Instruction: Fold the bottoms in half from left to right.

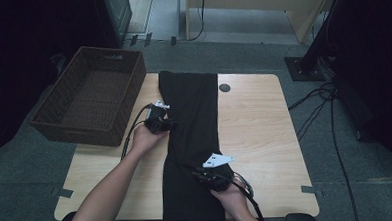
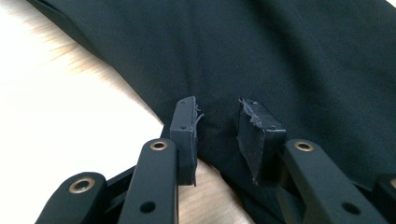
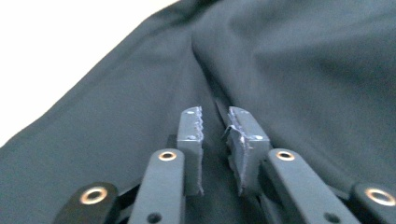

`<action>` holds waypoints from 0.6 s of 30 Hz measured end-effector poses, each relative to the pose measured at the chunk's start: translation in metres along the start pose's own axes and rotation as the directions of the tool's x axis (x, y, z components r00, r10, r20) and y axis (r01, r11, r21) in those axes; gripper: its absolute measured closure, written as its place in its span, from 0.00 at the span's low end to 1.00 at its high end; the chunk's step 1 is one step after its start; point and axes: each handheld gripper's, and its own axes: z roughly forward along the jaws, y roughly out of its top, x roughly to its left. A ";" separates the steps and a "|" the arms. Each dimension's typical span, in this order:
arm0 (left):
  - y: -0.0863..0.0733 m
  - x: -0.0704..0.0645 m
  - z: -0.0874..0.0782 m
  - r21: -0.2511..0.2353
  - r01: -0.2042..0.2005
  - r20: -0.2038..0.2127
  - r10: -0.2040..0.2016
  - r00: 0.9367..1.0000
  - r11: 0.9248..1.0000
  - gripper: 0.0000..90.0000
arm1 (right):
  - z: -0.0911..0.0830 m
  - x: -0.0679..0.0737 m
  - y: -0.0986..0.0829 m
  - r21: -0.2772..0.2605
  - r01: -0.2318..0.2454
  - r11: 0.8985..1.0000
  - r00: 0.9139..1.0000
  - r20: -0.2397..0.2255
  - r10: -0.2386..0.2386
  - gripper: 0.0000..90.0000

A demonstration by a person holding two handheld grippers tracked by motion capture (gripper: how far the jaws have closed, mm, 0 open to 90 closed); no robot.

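A long black garment [image 1: 191, 115] lies folded lengthwise down the middle of a light wooden table [image 1: 257, 123]. My left gripper [image 1: 169, 124] sits at the garment's left edge, about halfway along. In the left gripper view my left gripper [image 2: 217, 105] is open, its pads [image 2: 184, 126] straddling the cloth's edge [image 2: 280, 56] where it meets the wood. My right gripper [image 1: 196, 171] rests on the garment's near right part. In the right gripper view my right gripper [image 3: 215, 114] has its jaws close together, and a raised fold of the dark cloth [image 3: 205, 60] runs in between them.
A dark brown wicker basket [image 1: 133, 95] stands empty at the table's far left corner, partly over the edge. A round cable hole [image 1: 224, 87] is in the tabletop just right of the garment. Cables [image 1: 329, 114] trail on the floor to the right.
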 end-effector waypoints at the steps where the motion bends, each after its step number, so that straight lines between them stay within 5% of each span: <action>1: 0.000 0.000 0.001 -0.005 0.001 -0.003 -0.001 1.000 1.000 0.76 | 0.001 -0.002 0.000 -0.014 -0.001 1.000 1.000 0.006 0.001 0.76; 13: 0.000 -0.003 0.000 0.000 -0.012 -0.002 0.012 1.000 1.000 0.72 | 0.012 -0.023 0.011 -0.057 0.022 0.998 0.996 0.085 -0.017 0.67; 18: 0.001 -0.008 -0.004 0.019 -0.061 -0.023 0.061 0.998 0.998 0.71 | 0.015 -0.030 0.013 -0.064 0.037 0.997 0.993 0.116 -0.029 0.79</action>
